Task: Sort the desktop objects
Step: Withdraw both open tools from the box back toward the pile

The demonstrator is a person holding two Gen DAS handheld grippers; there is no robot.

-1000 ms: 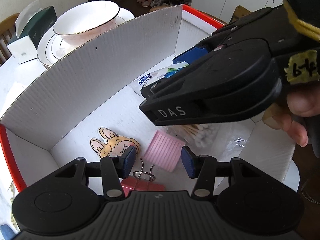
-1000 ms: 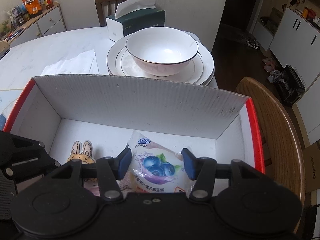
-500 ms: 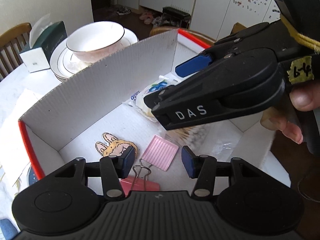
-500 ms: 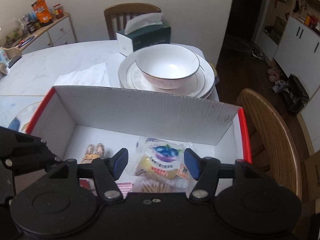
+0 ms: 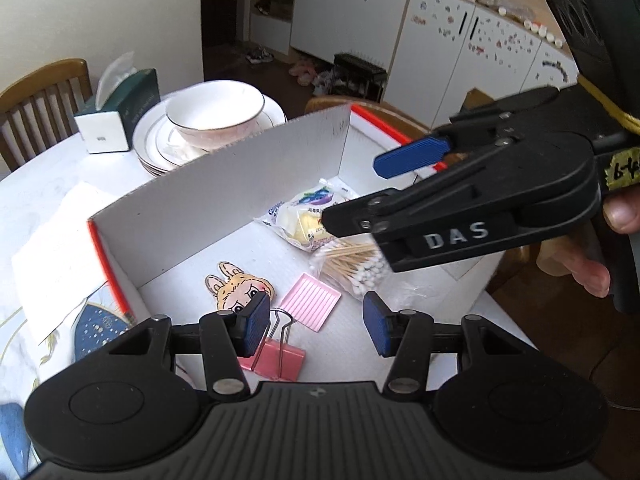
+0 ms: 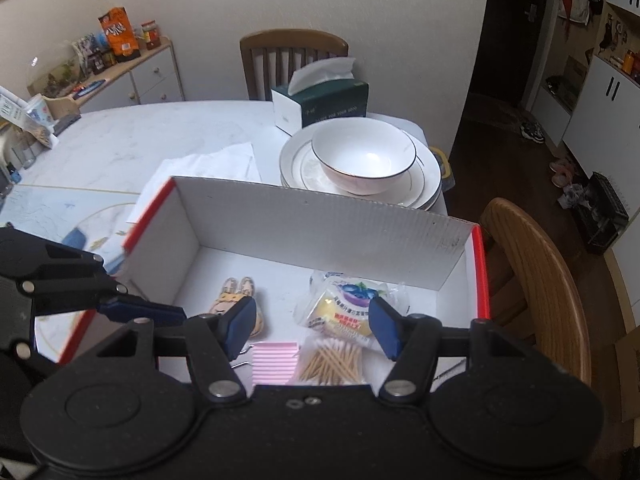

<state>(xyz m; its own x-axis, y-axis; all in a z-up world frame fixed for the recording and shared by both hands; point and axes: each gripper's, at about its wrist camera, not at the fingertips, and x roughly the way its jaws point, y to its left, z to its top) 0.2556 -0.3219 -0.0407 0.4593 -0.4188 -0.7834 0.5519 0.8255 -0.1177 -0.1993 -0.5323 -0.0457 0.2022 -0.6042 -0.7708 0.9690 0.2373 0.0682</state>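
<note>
A white cardboard box with red edges holds a blueberry snack packet, a bag of cotton swabs, a pink ribbed card, a rabbit sticker and a pink binder clip. My left gripper is open and empty above the box's near side. My right gripper is open and empty above the box; it also shows in the left wrist view.
A white bowl on stacked plates and a green tissue box stand behind the box. White paper lies to the left. Wooden chairs stand at the table's right and far side.
Both grippers have risen and pulled back from the box, still open. The snack packet now lies free on the box floor.
</note>
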